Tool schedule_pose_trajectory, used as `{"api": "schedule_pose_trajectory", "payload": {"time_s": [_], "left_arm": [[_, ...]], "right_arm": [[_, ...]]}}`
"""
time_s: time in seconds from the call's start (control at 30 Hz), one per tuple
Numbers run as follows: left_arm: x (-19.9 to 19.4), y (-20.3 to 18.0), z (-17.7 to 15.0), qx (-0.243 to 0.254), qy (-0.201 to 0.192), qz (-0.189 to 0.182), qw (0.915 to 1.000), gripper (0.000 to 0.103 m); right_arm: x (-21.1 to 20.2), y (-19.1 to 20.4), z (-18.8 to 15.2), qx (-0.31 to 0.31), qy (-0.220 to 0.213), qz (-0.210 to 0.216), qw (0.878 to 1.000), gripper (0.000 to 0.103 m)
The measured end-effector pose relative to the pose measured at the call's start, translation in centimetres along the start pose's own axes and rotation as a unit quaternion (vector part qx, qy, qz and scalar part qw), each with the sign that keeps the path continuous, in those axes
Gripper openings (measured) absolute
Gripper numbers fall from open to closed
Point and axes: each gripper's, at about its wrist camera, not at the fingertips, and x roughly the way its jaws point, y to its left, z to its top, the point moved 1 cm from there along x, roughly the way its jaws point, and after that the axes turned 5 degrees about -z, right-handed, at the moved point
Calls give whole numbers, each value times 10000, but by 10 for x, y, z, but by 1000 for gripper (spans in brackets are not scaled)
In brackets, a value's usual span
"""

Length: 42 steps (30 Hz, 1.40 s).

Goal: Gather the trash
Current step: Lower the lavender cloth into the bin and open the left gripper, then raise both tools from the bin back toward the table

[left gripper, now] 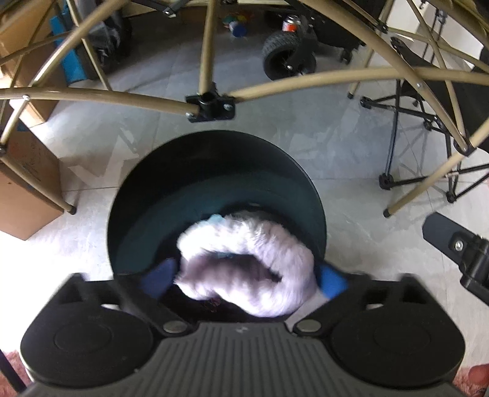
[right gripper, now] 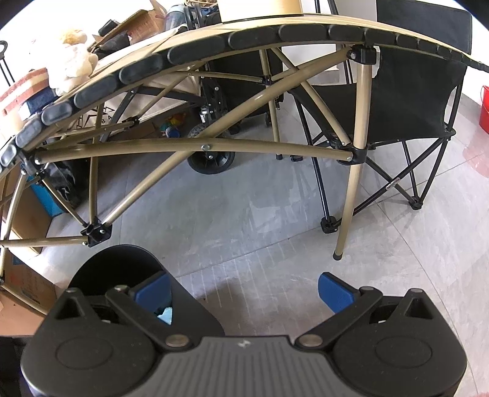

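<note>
Below centre of the left wrist view, a blurred white fluffy wad (left gripper: 247, 268) lies between the wide-open left hand-held gripper (left gripper: 244, 279), over the dark round bin (left gripper: 214, 171). Lower in the right wrist view, the right hand-held gripper (right gripper: 244, 293) stands open and empty above the floor (right gripper: 259, 220).

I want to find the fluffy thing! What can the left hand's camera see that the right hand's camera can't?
Only the left wrist view shows the fluffy white wad, blurred, between the wide-open pads of the left gripper above the mouth of the dark bin. It also shows a can far back.

Only the right wrist view shows the tabletop's edge, a plush toy on it, a red bucket, and the empty, open right gripper.

Both show the bin, the tan table frame, a folding chair and a black wheel.
</note>
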Motion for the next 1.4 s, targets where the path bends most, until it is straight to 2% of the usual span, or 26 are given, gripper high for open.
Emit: {"api": "schedule_pose_trajectory", "payload": {"time_s": [0.8,1.17,1.4], "left_arm": [[-17,4,-1,87,-219,-79,9997,103],[-54,9,-4,156,-854,-43,9962,103],[-83,12,-8,231,-1405,-10,9898,103]], "right_arm": [[-2,3,2,25,-43,33,10000,103],[-22,0,7,110,-309,240,9992,103],[-42,1,13,140,-593,450,9971,103]]}}
